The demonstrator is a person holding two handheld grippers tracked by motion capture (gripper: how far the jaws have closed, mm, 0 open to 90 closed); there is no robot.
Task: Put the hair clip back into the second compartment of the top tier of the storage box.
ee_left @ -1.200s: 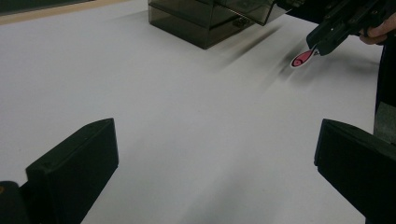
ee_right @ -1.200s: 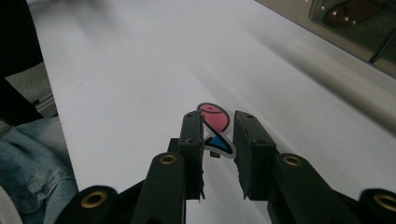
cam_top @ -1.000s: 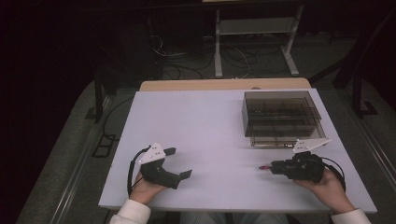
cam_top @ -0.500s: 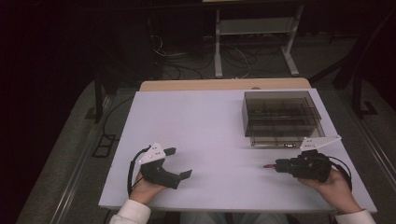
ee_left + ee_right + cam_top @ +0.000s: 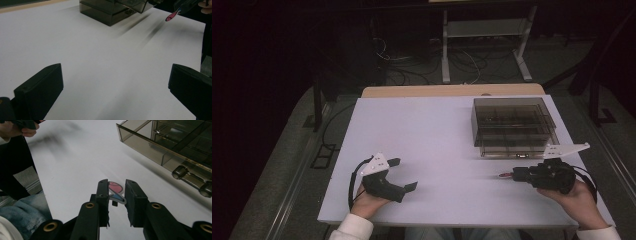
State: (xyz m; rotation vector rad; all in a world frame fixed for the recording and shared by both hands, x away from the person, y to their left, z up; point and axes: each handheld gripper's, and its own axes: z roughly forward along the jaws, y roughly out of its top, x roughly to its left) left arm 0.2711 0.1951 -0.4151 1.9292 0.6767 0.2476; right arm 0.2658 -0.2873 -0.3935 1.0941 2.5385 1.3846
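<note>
The right gripper [image 5: 117,188] pinches a small pink-and-blue tag [image 5: 115,190] above the table [image 5: 432,130], at seven o'clock from the smoky plastic drawer box [image 5: 512,125]. The left gripper [image 5: 404,174], at nine o'clock from the tag, has its jaws spread wide.

Black right gripper [image 5: 117,192] jaws clasp a small piece [image 5: 115,190], pink at its tip, blue and grey behind, possibly a sticker. Beside it, smoky translucent brown drawer box [image 5: 512,125] on white table [image 5: 432,135].
</note>
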